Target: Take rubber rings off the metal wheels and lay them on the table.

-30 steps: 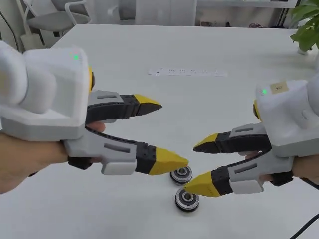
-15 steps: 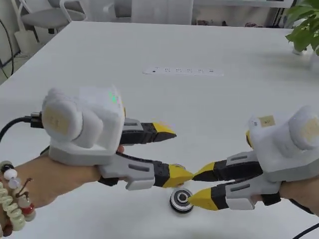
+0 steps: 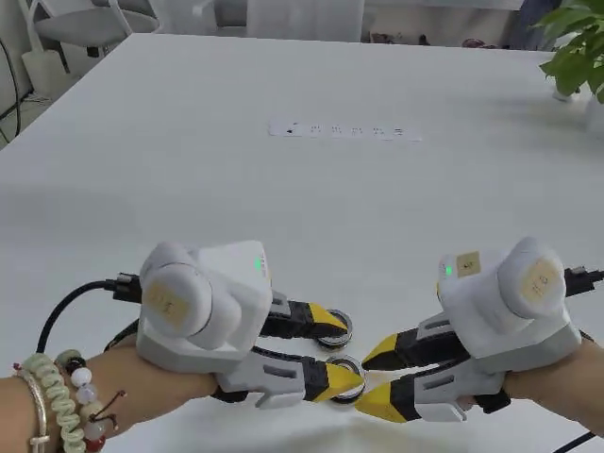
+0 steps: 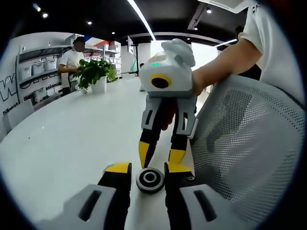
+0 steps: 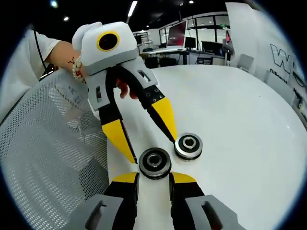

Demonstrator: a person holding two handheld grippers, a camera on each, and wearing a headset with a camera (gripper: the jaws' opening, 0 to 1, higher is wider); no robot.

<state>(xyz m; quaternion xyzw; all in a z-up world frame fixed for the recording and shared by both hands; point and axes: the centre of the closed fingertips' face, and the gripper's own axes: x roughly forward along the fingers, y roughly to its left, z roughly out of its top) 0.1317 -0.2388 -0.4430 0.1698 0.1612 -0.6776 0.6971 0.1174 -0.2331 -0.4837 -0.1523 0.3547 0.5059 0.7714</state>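
My left gripper's (image 4: pixel 148 168) jaws stood apart astride the near wheel (image 5: pixel 154 163), my right gripper's (image 3: pixel 368 381) jaws likewise apart, facing it.

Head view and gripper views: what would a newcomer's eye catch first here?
Two yellow-tipped grippers, the left gripper and the right gripper, point at each other low over the white table. Between their tips lie two small metal wheels with dark rims, side by side.
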